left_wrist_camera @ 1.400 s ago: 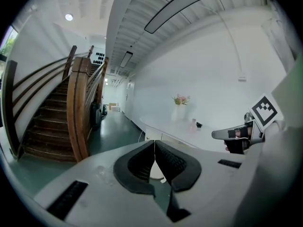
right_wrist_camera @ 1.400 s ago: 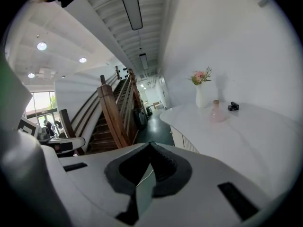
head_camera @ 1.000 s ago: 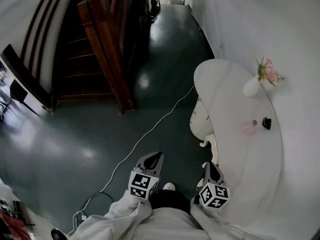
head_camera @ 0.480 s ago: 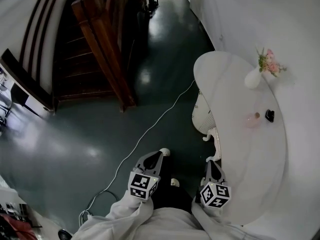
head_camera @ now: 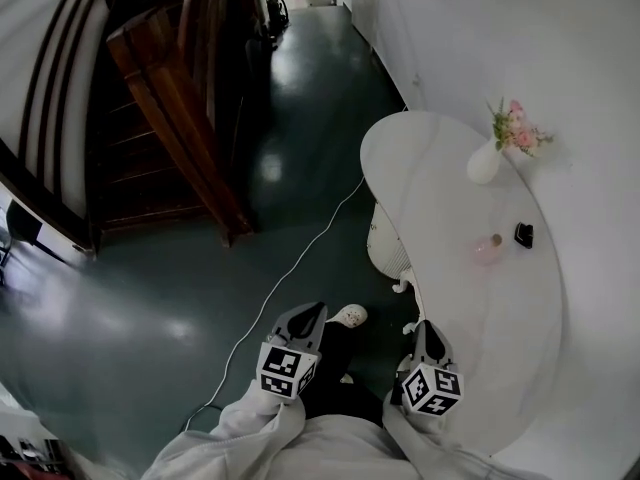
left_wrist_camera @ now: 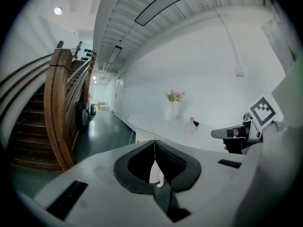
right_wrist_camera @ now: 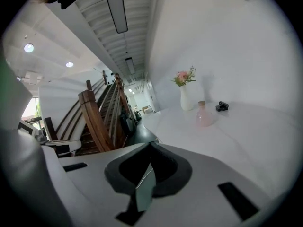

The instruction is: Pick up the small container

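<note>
Head view: showed small pink container (head_camera: 489, 250) on table (head_camera: 440, 178), near black box (head_camera: 523, 234) and vase (head_camera: 484, 162); cable (head_camera: 290, 278) across floor (head_camera: 150, 298). Left gripper view: showed left gripper (left_wrist_camera: 154, 142) jaws pressed together, empty. Right gripper view: showed right gripper (right_wrist_camera: 149, 146) jaws together, empty, container well ahead.

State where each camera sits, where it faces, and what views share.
Head view: on the head, steeply down onto floor and white table; left gripper, right gripper show.
Left gripper view: on left gripper, faces the table; right gripper shows at right.
Right gripper view: on right gripper, faces pink container; own shut jaws show.
All share the vase.
</note>
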Motion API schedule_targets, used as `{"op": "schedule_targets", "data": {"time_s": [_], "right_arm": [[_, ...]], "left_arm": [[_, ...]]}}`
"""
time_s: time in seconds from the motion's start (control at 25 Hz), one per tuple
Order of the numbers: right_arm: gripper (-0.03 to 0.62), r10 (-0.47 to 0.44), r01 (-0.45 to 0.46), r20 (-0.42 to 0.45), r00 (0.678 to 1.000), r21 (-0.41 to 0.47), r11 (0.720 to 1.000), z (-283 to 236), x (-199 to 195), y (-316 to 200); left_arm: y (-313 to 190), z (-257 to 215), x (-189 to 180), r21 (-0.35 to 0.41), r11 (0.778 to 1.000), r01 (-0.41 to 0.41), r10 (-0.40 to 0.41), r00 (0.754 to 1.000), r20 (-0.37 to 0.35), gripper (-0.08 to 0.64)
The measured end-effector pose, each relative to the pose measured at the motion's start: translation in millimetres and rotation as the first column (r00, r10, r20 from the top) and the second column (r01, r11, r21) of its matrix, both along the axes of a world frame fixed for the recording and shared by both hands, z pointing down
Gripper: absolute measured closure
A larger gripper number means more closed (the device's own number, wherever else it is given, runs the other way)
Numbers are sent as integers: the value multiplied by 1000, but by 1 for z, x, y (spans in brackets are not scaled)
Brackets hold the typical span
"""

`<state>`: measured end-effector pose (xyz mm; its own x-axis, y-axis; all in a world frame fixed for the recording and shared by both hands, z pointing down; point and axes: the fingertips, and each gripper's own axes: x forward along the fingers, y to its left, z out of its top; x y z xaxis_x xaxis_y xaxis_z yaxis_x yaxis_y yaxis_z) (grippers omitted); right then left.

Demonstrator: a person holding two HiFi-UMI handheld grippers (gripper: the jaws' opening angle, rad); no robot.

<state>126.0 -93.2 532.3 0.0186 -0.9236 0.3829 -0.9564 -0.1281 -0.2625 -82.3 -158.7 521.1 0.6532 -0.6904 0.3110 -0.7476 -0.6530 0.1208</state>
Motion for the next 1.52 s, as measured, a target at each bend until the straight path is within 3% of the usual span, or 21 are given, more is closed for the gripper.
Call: {"op": "schedule_targets", "data": {"time_s": [0.36,0.84,1.12,1.24,1.52], "right_arm": [[541,148,-148,14,989,8,989,-8,59,-47],[541,397,-397,23,917,-25,918,-10,129,-68],[542,555,-554,12,832,-38,832,-12,153,-61],[541,612,-612,7,790,-38,790,-14,155,-57],[543,701,-701,-15,713,-47,712,-10,159,-52]], "left_arm": [[-79,-8,67,17,990,-143,142,989,33,545],[-149,-7,165,-4,922,-388,387,921,46,545],[-168,-7,218,-18,827,-561,561,826,49,543],[-170,-3,233,-17,776,-630,630,774,63,543],[-173,0,268,-18,657,-753,754,657,19,541]]}}
